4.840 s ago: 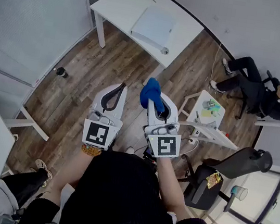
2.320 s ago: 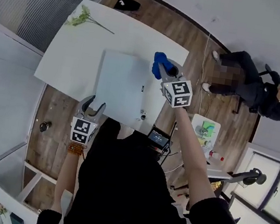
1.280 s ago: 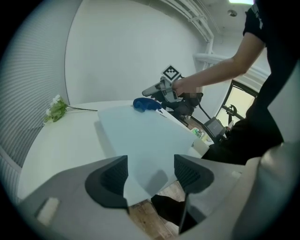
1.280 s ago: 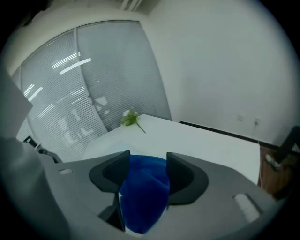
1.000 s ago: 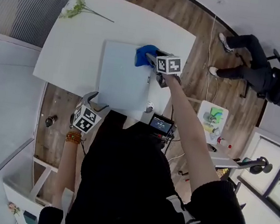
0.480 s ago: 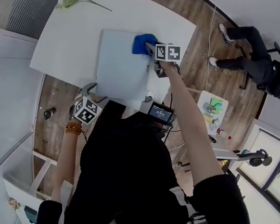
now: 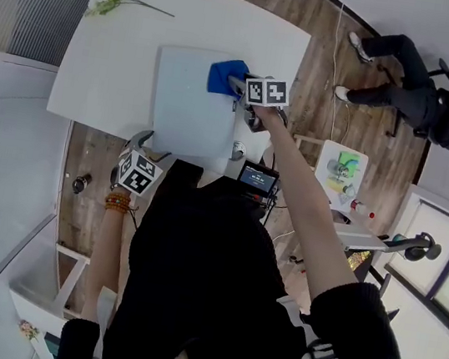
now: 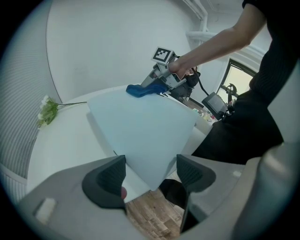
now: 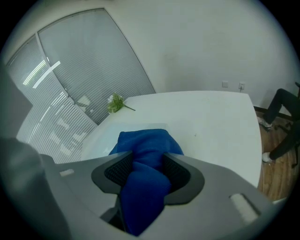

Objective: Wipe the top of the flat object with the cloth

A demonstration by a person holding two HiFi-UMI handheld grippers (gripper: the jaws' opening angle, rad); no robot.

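Jaws of the right tool (image 9: 147, 174) are clamped on the bunched blue cloth (image 7: 221, 75), which has moved from beside the pale flat object (image 7: 187, 105) onto its far right corner, so I judge the wipe only just begun, with nearly all of the top left to cover. The left tool (image 8: 150, 171) hangs parted and empty off the near edge of the white worktop (image 7: 118, 48), the flat object's near corner just ahead of it
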